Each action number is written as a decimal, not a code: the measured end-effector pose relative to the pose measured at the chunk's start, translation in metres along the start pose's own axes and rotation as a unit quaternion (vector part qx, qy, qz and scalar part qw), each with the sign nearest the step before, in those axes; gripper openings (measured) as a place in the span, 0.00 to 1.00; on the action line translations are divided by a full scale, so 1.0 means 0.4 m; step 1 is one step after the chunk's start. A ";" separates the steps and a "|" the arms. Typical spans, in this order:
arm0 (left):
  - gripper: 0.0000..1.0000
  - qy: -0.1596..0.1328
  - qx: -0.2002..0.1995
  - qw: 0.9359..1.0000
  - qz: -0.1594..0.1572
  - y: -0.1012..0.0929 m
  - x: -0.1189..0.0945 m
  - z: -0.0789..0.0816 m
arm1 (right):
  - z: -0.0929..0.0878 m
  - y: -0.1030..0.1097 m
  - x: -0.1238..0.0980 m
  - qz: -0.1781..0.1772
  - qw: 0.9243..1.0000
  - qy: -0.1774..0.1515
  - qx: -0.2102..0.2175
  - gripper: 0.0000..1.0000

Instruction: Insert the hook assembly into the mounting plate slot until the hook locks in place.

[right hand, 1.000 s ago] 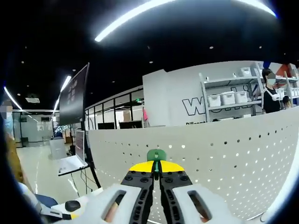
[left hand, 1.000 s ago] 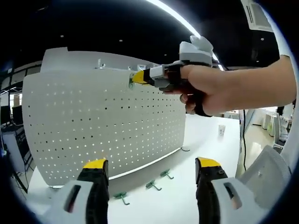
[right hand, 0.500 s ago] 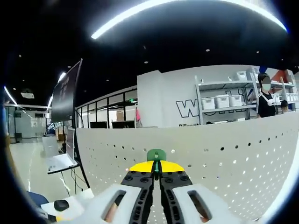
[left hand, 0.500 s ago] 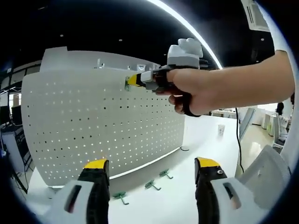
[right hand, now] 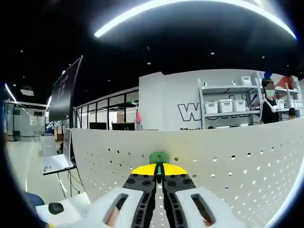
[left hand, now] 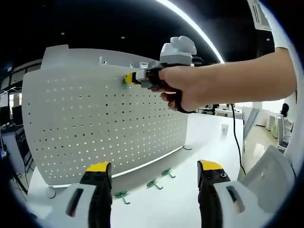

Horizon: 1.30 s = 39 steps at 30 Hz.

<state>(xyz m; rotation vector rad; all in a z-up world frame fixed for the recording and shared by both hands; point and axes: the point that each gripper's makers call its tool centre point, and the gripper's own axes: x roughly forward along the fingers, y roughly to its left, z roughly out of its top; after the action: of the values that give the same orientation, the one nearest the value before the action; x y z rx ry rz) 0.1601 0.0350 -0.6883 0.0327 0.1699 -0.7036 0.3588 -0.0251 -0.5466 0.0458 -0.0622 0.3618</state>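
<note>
Pegboard [left hand: 104, 123] stands upright across the left of my left gripper view, white and perforated, resting on the white table [left hand: 209, 142]. Low in that view my left gripper [left hand: 152, 173] has its yellow-tipped jaws spread wide apart, holding nothing and touching nothing. Between and beyond those jaws I see three green spare hooks [left hand: 149, 183] lying on the table just in front of the pegboard's foot. Further right and higher, my right gripper [left hand: 129, 77] comes in, gripped by a hand [left hand: 185, 88], its yellow tips at the upper part of the board. A small green hook [left hand: 124, 81] sits at those tips, right against the perforated face; I cannot tell whether it is seated in a hole.

In my right gripper view the right gripper [right hand: 159, 167] has its jaws pressed together on the green hook [right hand: 158, 157], which sticks straight out past the tips, its long axis running along the jaws toward the pegboard [right hand: 228, 166]. To the right, behind the board, stands shelving with white bins [right hand: 228, 105], and a person [right hand: 273, 102] at the far right.
</note>
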 end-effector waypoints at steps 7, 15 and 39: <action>0.75 0.007 -0.006 1.000 0.002 0.003 -0.002 -0.014 | -0.008 0.003 0.009 -0.001 1.000 0.004 -0.004 0.01; 0.75 0.016 -0.006 1.000 0.003 0.002 -0.009 -0.030 | -0.006 0.006 0.013 -0.035 0.999 0.010 -0.011 0.01; 0.75 0.040 -0.005 0.999 -0.010 -0.008 -0.063 -0.060 | -0.015 0.003 0.018 -0.121 0.993 -0.015 0.005 0.02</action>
<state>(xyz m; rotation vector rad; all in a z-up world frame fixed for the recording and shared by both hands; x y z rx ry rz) 0.1357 0.0510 -0.7077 0.0499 0.2515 -0.7224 0.3653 -0.0211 -0.5520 0.0683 -0.0830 0.1187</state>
